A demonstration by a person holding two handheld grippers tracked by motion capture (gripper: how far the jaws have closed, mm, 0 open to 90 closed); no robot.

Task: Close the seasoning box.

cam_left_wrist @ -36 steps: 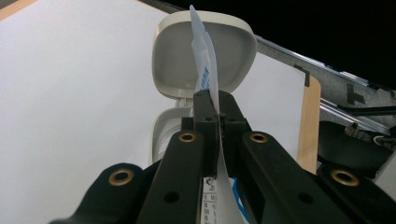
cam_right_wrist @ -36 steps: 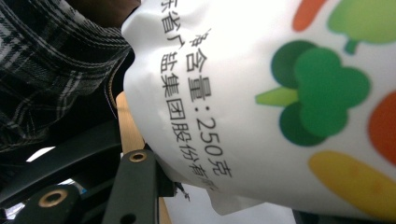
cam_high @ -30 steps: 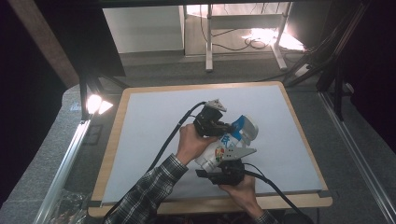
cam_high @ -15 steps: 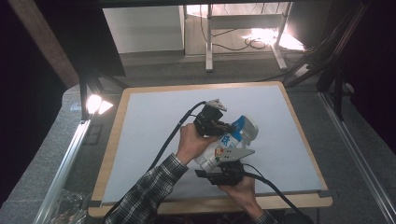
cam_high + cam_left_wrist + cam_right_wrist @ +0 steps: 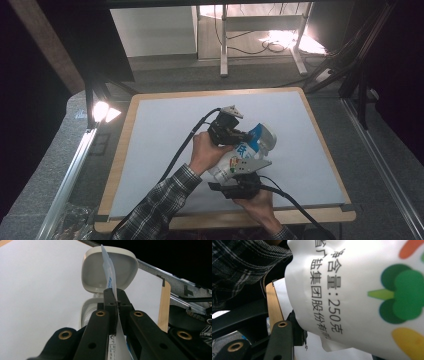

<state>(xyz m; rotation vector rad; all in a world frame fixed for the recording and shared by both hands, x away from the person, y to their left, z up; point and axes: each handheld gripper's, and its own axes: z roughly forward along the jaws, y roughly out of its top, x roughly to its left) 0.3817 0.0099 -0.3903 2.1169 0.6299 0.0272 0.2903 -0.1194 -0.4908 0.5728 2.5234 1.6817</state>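
Note:
A white and blue salt bag [image 5: 243, 151] is held up over the white mat [image 5: 160, 135]. My left gripper [image 5: 239, 134] is shut on the bag's thin top edge [image 5: 108, 272], which sticks up between its jaws [image 5: 113, 293]. Just beyond it is a white container [image 5: 96, 271] with its lid flipped open [image 5: 268, 138]. My right gripper [image 5: 240, 172] is at the bag's lower end. Its jaws have just been opening a little with the printed bag [image 5: 362, 290] between them. One finger [image 5: 283, 340] lies against the bag's side; the other is hidden behind it.
The mat lies on a wood-edged table [image 5: 327, 145] with bare room on its left and far parts. A bright lamp [image 5: 102, 111] is clamped off the table's left side. Cables trail from both grippers toward the near edge.

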